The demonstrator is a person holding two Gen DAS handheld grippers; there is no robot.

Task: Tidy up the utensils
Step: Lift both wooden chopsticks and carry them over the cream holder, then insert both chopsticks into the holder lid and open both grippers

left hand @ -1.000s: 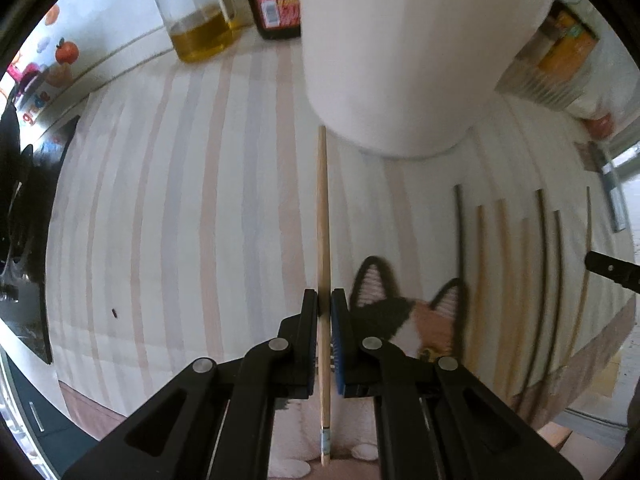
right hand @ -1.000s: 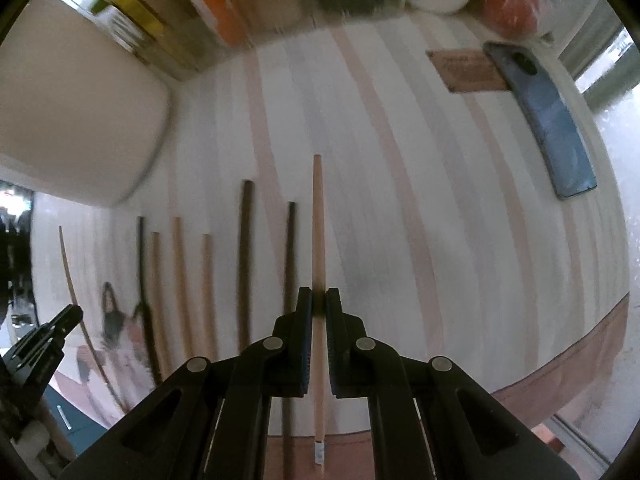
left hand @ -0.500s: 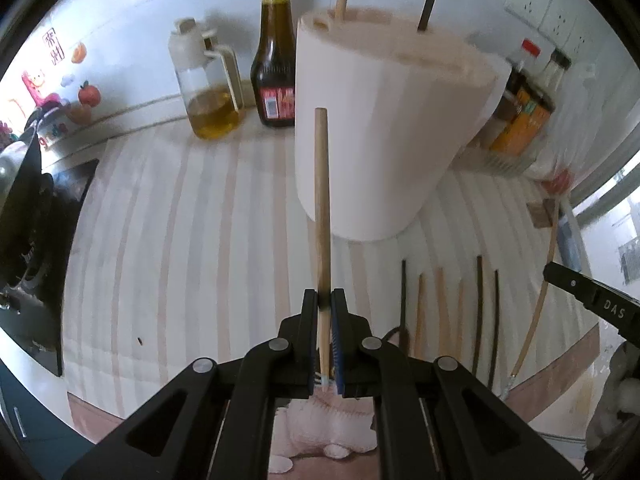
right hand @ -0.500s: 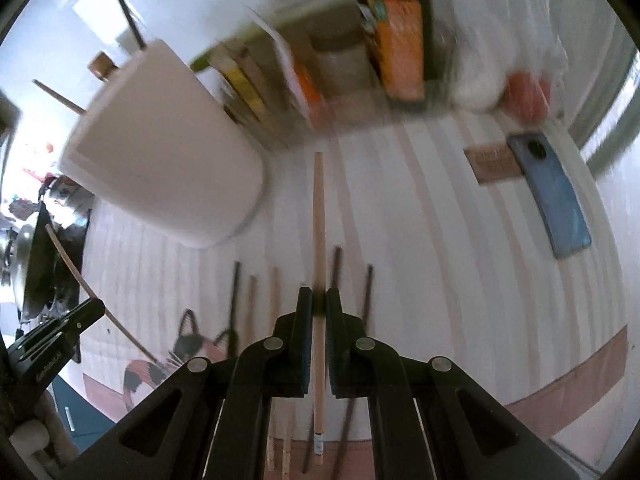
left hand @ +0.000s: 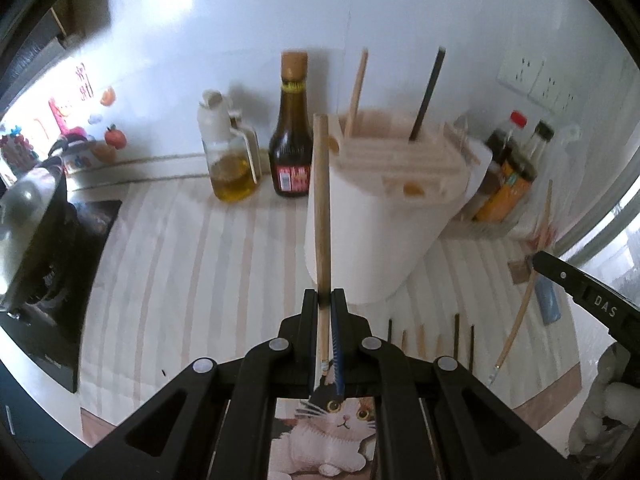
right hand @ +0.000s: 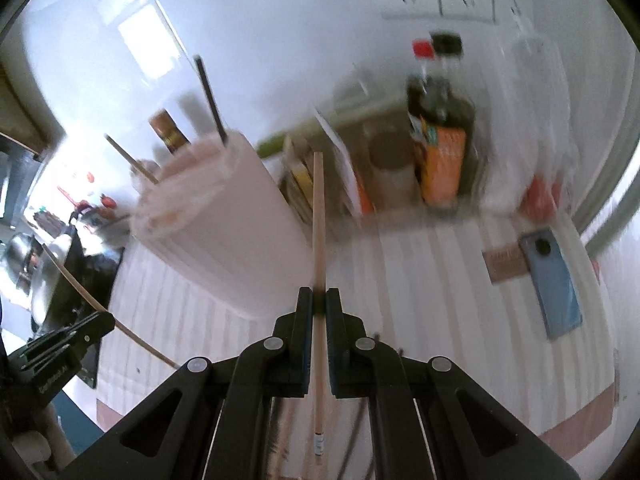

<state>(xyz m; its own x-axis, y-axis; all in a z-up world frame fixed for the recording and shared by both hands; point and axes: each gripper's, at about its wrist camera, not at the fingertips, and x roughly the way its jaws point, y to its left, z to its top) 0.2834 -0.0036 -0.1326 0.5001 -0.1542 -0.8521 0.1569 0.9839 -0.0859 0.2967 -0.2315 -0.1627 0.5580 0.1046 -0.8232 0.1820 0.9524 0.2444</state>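
Note:
My left gripper [left hand: 325, 300] is shut on a light wooden chopstick [left hand: 321, 200], held up in the air in front of the pale pink utensil holder [left hand: 376, 236]. The holder's slotted top has a wooden chopstick [left hand: 357, 92] and a dark chopstick [left hand: 427, 92] standing in it. My right gripper [right hand: 319, 300] is shut on another light wooden chopstick [right hand: 318, 220], raised to the right of the holder [right hand: 224, 224]. Several more chopsticks [left hand: 436, 340] lie in a row on the striped mat [left hand: 192, 280].
An oil jar [left hand: 230, 160] and a dark sauce bottle [left hand: 291, 136] stand behind the holder. More bottles and boxes [right hand: 436, 152] stand at the back right. A blue phone [right hand: 554, 284] lies at the right. A stove with a pan [left hand: 36, 232] is at the left.
Both grippers have lifted and tilted up, each with its chopstick, from low over the mat to the height of the holder's top.

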